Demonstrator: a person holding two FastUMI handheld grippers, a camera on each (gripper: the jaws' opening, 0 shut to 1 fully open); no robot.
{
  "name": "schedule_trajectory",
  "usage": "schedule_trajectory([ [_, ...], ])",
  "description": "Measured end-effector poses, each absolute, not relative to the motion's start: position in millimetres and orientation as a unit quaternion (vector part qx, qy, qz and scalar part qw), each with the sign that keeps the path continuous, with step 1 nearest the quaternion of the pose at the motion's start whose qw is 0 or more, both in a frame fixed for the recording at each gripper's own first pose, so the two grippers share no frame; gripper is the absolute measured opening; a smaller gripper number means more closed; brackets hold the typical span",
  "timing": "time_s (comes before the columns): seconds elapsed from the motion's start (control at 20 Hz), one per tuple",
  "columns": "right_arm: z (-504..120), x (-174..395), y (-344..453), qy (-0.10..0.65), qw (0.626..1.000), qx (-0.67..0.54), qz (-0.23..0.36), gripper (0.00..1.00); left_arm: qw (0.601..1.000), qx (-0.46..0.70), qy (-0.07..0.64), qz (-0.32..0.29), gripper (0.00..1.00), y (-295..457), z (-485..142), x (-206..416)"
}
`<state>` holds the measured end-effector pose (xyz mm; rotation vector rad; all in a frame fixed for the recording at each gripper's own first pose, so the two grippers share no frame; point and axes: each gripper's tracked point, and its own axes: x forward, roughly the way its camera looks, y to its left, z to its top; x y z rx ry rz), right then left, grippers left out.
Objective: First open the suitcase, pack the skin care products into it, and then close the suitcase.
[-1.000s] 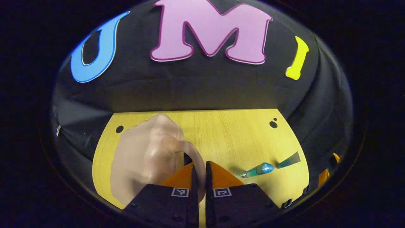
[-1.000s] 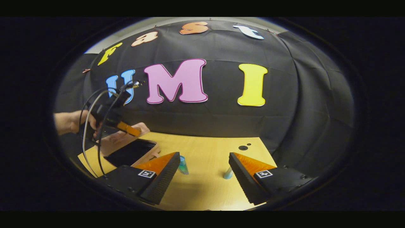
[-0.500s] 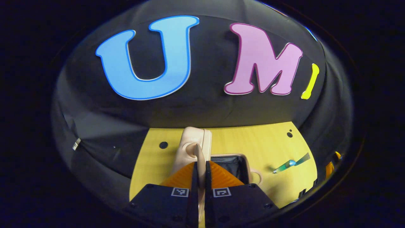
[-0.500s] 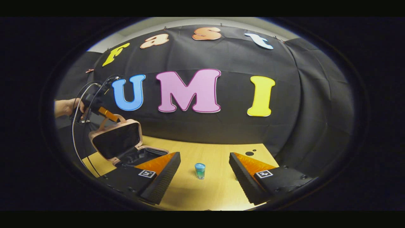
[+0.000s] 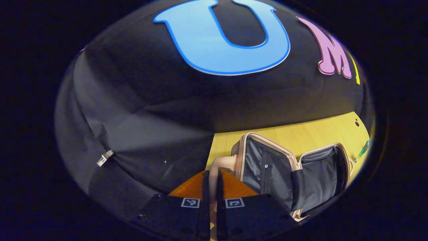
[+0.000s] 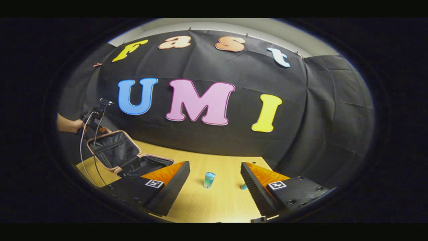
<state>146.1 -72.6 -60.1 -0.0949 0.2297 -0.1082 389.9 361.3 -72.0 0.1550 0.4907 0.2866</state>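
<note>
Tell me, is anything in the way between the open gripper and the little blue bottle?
No. In the right gripper view the right gripper is open, and the bottle stands upright on the table ahead of its gap. Only bare table lies between them. The open suitcase sits off to the side.

A light wooden table carries an open pink hard-shell suitcase at its left and two small blue-green bottles nearer the middle.
</note>
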Motion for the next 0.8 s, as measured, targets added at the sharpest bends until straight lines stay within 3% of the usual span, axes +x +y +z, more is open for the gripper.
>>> schedule_trajectory([
  [0.3, -75.6, 126.1, -73.8, 0.153, 0.982, -0.006, -0.115, 0.96, 0.947, 0.011, 0.287, 0.141, 0.13, 394.9, -152.0, 409.9],
  [0.55, -89.8, 105.9, -78.7, 0.173, 0.975, -0.005, -0.142, 0.97, 0.941, 0.017, 0.307, 0.143, 0.16, 403.5, -189.8, 415.7],
  [0.6, -90.9, 104.0, -79.6, 0.173, 0.974, -0.008, -0.144, 0.97, 0.94, 0.024, 0.308, 0.147, 0.12, 405.9, -191.5, 415.3],
  [0.8, -90.6, 105.3, -82.9, 0.173, 0.975, 0.0, -0.139, 0.96, 0.937, 0.065, 0.285, 0.192, 0.32, 418.4, -166.5, 400.6],
])
